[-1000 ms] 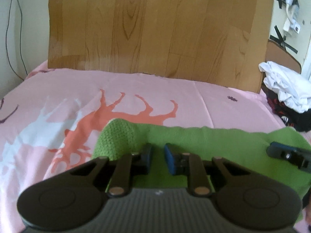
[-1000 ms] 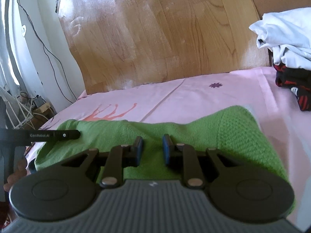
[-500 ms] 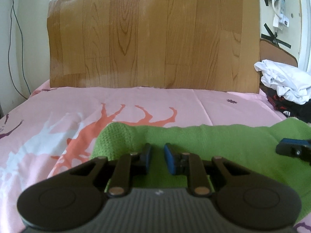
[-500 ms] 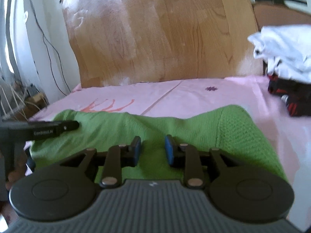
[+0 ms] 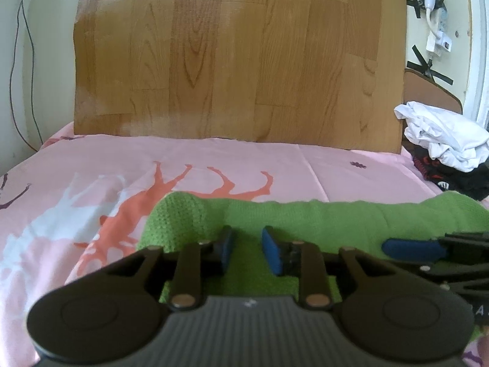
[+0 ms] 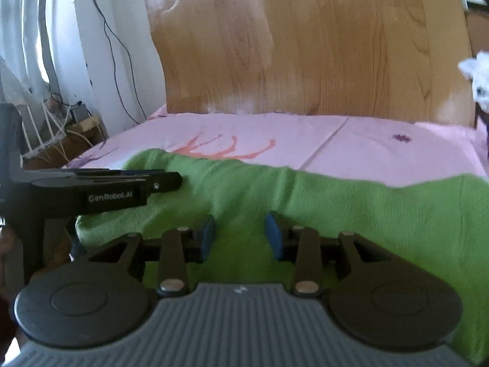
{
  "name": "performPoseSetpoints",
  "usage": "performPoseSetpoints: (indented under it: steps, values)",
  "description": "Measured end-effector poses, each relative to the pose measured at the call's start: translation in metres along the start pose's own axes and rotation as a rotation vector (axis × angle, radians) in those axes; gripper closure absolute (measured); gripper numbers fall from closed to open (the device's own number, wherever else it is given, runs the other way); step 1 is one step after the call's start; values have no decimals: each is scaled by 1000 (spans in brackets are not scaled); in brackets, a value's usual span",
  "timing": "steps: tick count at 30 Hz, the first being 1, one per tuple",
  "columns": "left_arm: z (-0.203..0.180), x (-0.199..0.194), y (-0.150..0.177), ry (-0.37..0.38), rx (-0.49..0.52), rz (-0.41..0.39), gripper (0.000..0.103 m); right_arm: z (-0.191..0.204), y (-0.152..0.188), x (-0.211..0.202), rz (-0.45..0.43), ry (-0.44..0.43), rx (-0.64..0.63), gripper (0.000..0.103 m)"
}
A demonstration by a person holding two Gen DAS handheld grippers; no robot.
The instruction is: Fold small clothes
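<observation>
A green knit garment [image 5: 321,217] lies in a long folded band across the pink bed sheet [image 5: 214,159]; it also shows in the right wrist view [image 6: 351,208]. My left gripper [image 5: 247,246] hovers over its left part, jaws a little apart with only cloth seen beneath them. My right gripper [image 6: 240,234] hovers over its right part, jaws apart and empty. The right gripper shows at the right edge of the left wrist view [image 5: 428,249]; the left gripper shows at the left of the right wrist view [image 6: 146,183].
A wooden headboard [image 5: 238,61] stands behind the bed. A pile of white [image 5: 443,140] and dark clothes [image 5: 452,177] sits at the right. Cables and a white rack [image 6: 45,128] are off the bed's left side.
Both grippers' jaws have opened wider. The two grippers have come closer together over the green garment. The right wrist view has swung left, so the clothes pile has slid to its edge.
</observation>
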State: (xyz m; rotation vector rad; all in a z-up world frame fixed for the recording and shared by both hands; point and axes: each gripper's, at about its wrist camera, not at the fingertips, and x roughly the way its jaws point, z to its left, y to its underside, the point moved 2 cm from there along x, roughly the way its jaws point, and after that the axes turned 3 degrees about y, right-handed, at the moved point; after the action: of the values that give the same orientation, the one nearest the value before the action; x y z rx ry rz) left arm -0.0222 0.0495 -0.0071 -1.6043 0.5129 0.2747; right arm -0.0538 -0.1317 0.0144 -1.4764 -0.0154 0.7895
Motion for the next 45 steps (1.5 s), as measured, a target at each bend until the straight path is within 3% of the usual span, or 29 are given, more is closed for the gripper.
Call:
performPoseSetpoints:
  steps: [6, 14, 24, 31, 35, 38, 40, 43, 45]
  values:
    - [-3, 0, 0, 16, 7, 0, 70, -3, 5, -7, 4, -10, -4, 61]
    - [-5, 0, 1, 21, 15, 1, 65, -9, 36, -44, 0, -14, -5, 62]
    - [-9, 0, 2, -4, 54, 4, 64, -7, 42, -57, 10, -10, 24, 61]
    - [-11, 1, 2, -15, 77, 6, 63, -15, 49, -74, 4, -63, 43, 62]
    - [-12, -1, 3, -13, 79, -2, 60, -42, 39, -105, -59, -130, 158, 60]
    - [-9, -6, 2, 8, 58, -16, 53, -85, 34, -144, -197, -65, 310, 47]
    - [-7, -9, -2, 17, 20, -10, 53, -118, 39, -162, -244, 7, 422, 43]
    - [-11, -22, -15, 86, -67, -28, 54, -151, 49, -168, -224, 84, 538, 42]
    - [-23, -33, -23, 165, -78, -56, 56, -160, 54, -162, -198, 80, 585, 42]
